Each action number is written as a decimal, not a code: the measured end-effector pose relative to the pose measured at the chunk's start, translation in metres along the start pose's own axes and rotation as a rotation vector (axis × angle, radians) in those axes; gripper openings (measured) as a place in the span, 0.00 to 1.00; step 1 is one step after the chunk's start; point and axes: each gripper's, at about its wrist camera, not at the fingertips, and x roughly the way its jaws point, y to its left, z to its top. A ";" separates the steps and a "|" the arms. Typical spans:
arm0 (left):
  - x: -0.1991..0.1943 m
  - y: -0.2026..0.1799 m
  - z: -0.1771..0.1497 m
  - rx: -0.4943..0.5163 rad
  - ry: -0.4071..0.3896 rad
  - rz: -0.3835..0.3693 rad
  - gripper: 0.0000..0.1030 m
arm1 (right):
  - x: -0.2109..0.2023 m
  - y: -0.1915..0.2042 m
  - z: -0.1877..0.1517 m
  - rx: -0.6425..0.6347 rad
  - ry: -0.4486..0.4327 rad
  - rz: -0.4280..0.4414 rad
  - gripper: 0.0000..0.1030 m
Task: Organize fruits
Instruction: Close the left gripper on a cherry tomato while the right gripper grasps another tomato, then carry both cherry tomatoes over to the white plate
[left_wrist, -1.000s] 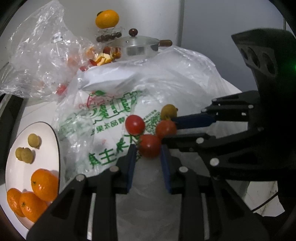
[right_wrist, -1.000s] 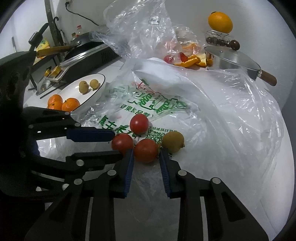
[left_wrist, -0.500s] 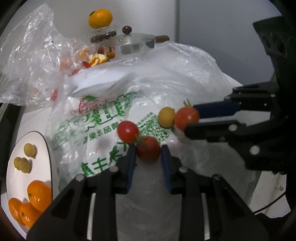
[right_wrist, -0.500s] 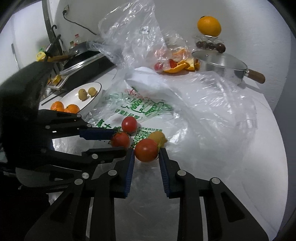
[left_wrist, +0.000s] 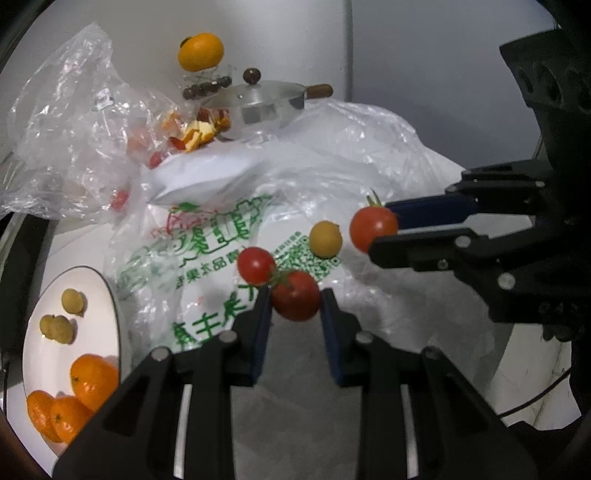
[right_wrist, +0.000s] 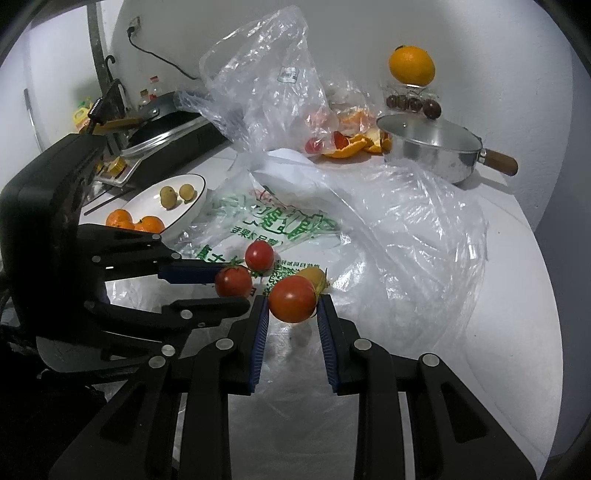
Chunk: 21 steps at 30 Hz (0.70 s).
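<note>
My left gripper (left_wrist: 295, 295) is shut on a red tomato (left_wrist: 295, 300) low over the printed plastic bag (left_wrist: 207, 258). A second tomato (left_wrist: 256, 266) lies just left of it, with a green stem between them. A small yellow fruit (left_wrist: 325, 239) rests on the bag beyond. My right gripper (right_wrist: 291, 301) is shut on another tomato (right_wrist: 292, 299), held clear above the bag. In the right wrist view the left gripper (right_wrist: 232, 286) comes in from the left with its tomato (right_wrist: 233, 281). In the left wrist view the right gripper (left_wrist: 380, 230) comes in from the right.
A white plate (left_wrist: 110, 306) at the left holds mandarins (left_wrist: 94, 376) and small yellow fruits (left_wrist: 55, 326). Behind the bag are a crumpled clear bag (left_wrist: 62, 129), orange peels (left_wrist: 199, 133), a lidded steel pan (left_wrist: 266, 99) and an orange (left_wrist: 201, 51) on a stand. A stove (right_wrist: 162, 125) stands far left.
The right gripper has lifted its tomato off the bag and drawn it away from the other fruits. The left gripper has kept its tomato almost in place.
</note>
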 end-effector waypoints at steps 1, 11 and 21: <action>-0.003 0.001 -0.001 -0.003 -0.004 0.002 0.27 | -0.001 0.002 0.001 -0.003 -0.004 0.000 0.28; -0.048 0.020 -0.009 -0.035 -0.060 0.052 0.27 | -0.007 0.027 0.015 -0.053 -0.026 0.012 0.28; -0.079 0.053 -0.026 -0.102 -0.097 0.094 0.27 | -0.001 0.064 0.035 -0.123 -0.028 0.035 0.28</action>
